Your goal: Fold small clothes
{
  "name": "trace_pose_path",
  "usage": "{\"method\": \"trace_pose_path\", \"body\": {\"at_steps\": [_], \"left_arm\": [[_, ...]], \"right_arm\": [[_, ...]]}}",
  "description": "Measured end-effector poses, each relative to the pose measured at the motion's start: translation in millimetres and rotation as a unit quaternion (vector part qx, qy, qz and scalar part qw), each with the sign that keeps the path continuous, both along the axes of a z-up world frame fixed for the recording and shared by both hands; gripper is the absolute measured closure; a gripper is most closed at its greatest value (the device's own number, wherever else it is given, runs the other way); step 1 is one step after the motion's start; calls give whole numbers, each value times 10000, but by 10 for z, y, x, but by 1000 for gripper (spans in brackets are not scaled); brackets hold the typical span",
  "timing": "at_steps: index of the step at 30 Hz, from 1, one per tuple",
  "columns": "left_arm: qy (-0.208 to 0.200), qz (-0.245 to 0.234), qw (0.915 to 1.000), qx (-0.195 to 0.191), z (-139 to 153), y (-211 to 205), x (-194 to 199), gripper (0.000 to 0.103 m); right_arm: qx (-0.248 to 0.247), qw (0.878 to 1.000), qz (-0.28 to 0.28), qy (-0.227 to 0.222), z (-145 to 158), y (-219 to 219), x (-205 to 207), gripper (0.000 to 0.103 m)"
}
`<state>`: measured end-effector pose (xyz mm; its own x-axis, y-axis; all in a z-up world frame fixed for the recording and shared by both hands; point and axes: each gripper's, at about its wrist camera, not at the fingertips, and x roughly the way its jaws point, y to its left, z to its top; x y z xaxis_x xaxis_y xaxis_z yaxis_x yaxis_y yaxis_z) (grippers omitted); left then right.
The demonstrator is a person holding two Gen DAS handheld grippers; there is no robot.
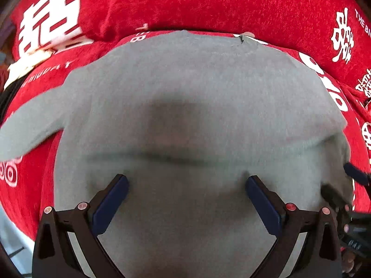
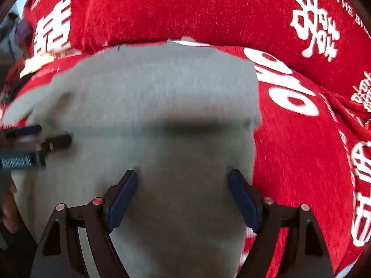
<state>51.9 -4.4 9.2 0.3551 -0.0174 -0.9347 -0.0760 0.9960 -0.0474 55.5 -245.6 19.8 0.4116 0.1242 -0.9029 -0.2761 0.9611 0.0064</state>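
A small grey garment (image 1: 190, 97) lies spread on a red cloth with white print (image 1: 208, 2). A fold edge with a dark shadow runs across its middle, and one sleeve sticks out to the left. My left gripper (image 1: 186, 181) is open, its blue pads just above the near part of the garment. My right gripper (image 2: 183, 176) is also open over the garment (image 2: 162, 88), near its right edge. Each gripper shows at the edge of the other's view: the right one at the left wrist view's right side (image 1: 343, 185), the left one at the right wrist view's left side (image 2: 46, 136).
The red cloth (image 2: 301, 139) covers the whole surface and rises in a thick fold (image 2: 185, 11) behind the garment. Some pale and dark items (image 1: 25, 67) lie at the far left edge.
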Motion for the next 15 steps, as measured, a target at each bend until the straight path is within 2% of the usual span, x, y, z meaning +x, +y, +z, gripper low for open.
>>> {"method": "trace_pose_path", "body": {"at_steps": [4, 9, 12, 15], "left_arm": [[-188, -150, 9996, 129, 14, -10, -371, 1], [-239, -183, 9995, 78, 15, 30, -696, 1], [-124, -238, 9996, -3, 52, 61, -743, 1], [-172, -147, 9997, -15, 70, 101, -675, 1]], "right_arm": [[-107, 9996, 261, -17, 8, 25, -483, 19], [-321, 9983, 493, 39, -10, 24, -953, 18], [-502, 9962, 666, 255, 67, 108, -948, 18], [-99, 9984, 536, 146, 222, 155, -703, 18]]}}
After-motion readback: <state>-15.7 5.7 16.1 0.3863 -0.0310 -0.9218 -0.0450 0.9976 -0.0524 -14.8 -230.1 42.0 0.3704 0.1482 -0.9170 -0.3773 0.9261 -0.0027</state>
